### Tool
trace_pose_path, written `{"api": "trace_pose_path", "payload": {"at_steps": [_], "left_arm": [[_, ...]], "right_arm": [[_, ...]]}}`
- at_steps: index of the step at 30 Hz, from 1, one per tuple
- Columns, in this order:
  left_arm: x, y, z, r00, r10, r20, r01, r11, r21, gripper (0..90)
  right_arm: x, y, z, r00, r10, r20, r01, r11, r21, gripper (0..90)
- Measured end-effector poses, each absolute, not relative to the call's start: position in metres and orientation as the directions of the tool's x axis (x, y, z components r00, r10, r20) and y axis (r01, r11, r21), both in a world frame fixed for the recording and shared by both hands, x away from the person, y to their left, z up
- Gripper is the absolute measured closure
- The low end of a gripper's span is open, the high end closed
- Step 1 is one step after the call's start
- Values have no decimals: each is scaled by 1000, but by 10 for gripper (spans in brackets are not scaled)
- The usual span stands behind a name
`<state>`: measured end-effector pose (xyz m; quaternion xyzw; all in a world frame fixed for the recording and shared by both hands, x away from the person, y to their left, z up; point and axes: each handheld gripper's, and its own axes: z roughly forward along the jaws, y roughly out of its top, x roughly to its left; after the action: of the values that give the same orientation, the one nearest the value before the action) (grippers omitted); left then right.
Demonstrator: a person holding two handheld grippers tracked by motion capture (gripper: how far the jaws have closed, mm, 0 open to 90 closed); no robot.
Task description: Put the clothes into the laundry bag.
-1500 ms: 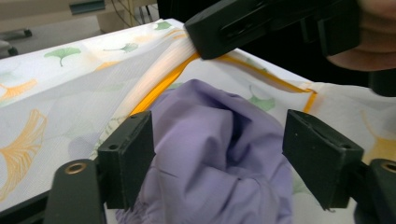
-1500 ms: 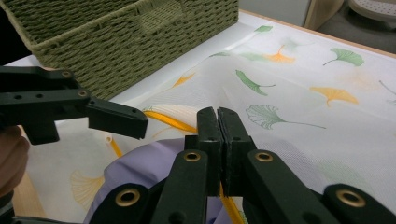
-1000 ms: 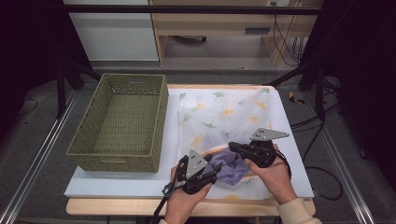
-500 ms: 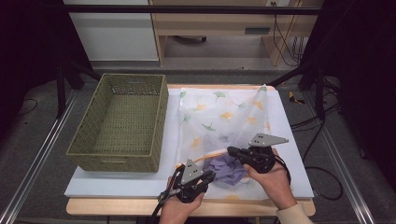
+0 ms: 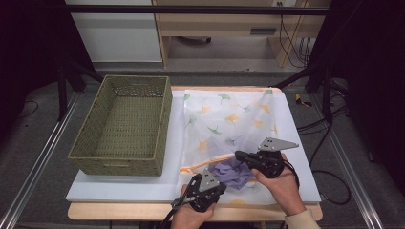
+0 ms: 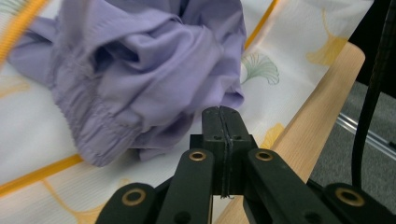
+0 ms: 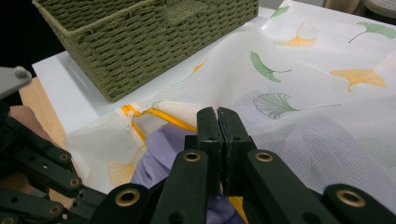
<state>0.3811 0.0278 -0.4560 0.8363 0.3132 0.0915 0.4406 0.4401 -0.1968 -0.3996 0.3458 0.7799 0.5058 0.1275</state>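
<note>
High view: the purple garment (image 5: pixel 232 172) lies in the mouth of the laundry bag (image 5: pixel 224 119) at the desk's (image 5: pixel 119 183) six o'clock edge. The right tool (image 5: pixel 238 155) is clamped on the bag's upper lip. The left tool (image 5: pixel 218 188) has just been closing, with nothing seen between its pads. The garment is half stuffed, so the next move likely calls for nudging it toward twelve o'clock.
</note>
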Motion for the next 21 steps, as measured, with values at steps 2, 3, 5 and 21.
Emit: {"api": "trace_pose_path", "payload": {"at_steps": [2, 3, 5, 21], "left_arm": [[384, 23, -459, 790, 602, -117, 445, -431, 785, 897], [386, 20, -460, 792, 598, -119, 447, -436, 781, 897], [392, 15, -462, 791, 601, -111, 449, -448, 773, 897], [441, 0, -468, 730, 674, -113, 477, -385, 790, 898]], "right_arm": [[440, -197, -400, -727, 670, 148, 411, 253, 876, 890], [441, -197, -401, -727, 671, 146, 411, 255, 875, 889], [441, -197, -402, -728, 670, 146, 414, 259, 872, 889], [448, -197, -405, -722, 678, 139, 433, 286, 854, 890]]}}
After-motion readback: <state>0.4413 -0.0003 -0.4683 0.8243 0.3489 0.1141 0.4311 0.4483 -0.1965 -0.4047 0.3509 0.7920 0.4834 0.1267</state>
